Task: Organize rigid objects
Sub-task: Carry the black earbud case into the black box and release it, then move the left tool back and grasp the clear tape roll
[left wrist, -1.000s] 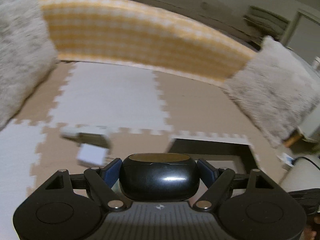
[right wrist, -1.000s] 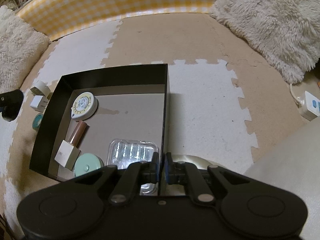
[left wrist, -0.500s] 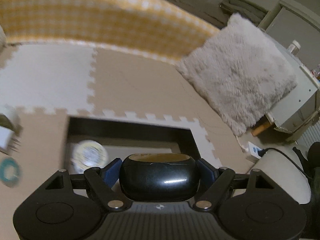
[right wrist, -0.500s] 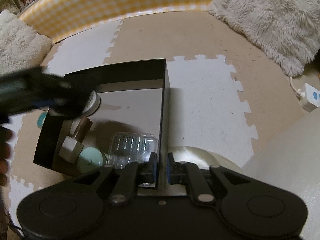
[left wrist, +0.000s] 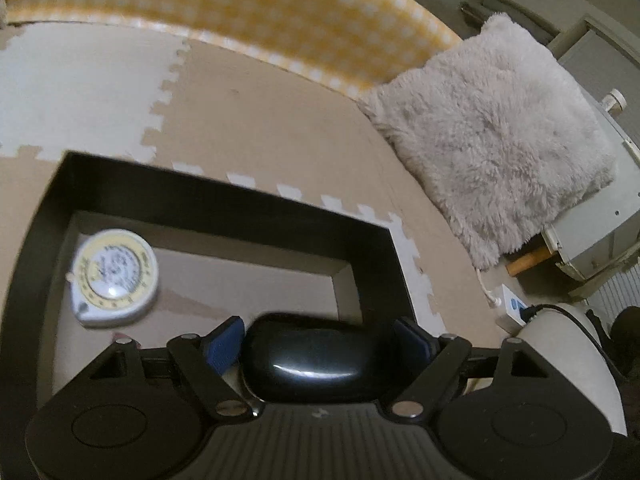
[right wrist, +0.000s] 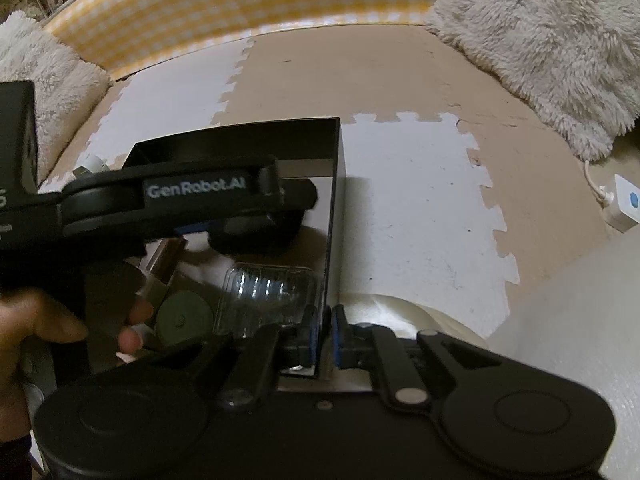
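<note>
Left claw [left wrist: 320, 344] grips black case [left wrist: 316, 356], hiding box [left wrist: 224, 200] contents; right claw [right wrist: 323, 330] pinches box wall.

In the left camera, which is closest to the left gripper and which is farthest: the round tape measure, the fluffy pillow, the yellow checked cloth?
1. Tape measure: in the box, left.
2. Pillow: on the floor, right.
3. Cloth: far back.
</note>
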Available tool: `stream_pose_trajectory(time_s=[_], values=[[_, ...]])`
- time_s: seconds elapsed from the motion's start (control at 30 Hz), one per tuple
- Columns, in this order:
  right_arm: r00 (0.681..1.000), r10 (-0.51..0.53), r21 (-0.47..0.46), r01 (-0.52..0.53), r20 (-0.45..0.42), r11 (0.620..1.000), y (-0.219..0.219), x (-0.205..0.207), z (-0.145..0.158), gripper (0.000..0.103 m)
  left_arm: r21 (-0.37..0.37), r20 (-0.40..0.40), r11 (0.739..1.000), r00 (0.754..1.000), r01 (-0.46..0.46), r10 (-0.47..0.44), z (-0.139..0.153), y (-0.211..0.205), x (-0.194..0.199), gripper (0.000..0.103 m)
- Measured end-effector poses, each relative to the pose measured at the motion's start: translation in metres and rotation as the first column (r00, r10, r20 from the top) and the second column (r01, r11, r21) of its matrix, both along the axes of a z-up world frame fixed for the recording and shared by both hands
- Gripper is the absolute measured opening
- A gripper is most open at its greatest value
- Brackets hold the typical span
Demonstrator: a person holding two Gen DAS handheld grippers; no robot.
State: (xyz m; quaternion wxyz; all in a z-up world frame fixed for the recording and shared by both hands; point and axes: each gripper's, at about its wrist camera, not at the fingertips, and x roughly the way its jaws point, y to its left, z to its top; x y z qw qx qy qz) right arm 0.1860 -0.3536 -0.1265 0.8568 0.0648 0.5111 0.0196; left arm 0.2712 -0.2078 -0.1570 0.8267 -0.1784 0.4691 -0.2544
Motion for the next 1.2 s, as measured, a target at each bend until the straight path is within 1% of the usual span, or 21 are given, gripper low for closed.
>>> stream_pose_trajectory(time_s=[0.03, 0.2, 0.3, 0.4, 0.53, 0.73, 0.97, 1.2], values=[[1.0, 0.0, -0.002, 0.0, -0.001, 1.0, 0.0, 0.0, 0.0, 0.007, -0.001, 0.0, 1.0, 1.0, 0.008, -0.008, 0.0, -0.001, -0.001, 0.091], [1.0, 0.002, -0.004, -0.002, -0.002, 1.0, 0.001, 0.0, 0.001, 0.007, 0.028, 0.014, 0.999, 0.999, 0.035, -0.036, 0.005, 0.0, -0.007, 0.093], [1.0, 0.001, -0.003, -0.001, -0.003, 1.0, 0.001, 0.0, 0.001, 0.007, 0.046, 0.019, 0.998, 0.999, 0.05, -0.051, 0.009, 0.003, -0.012, 0.096], [1.0, 0.001, -0.002, -0.001, -0.004, 1.0, 0.0, 0.0, 0.001, 0.007, 0.083, 0.034, 0.995, 0.997, 0.062, -0.065, 0.015, 0.006, -0.017, 0.099], [1.0, 0.0, -0.001, 0.0, -0.007, 1.0, 0.0, -0.001, 0.0, 0.007, 0.115, 0.044, 0.99, 0.995, 0.081, -0.086, 0.024, 0.011, -0.025, 0.102], [1.0, 0.002, -0.004, -0.002, -0.008, 1.0, 0.0, -0.001, 0.0, 0.007, 0.151, 0.072, 0.983, 0.991, 0.101, -0.113, 0.04, 0.022, -0.036, 0.103], [1.0, 0.003, -0.009, -0.003, -0.01, 1.0, 0.001, -0.001, 0.0, 0.007, 0.174, 0.102, 0.981, 0.989, 0.089, -0.108, 0.061, 0.038, -0.044, 0.103], [1.0, 0.004, -0.01, -0.004, -0.01, 1.0, 0.001, -0.001, 0.0, 0.007, 0.2, 0.137, 0.975, 0.982, 0.101, -0.13, 0.081, 0.056, -0.053, 0.103]])
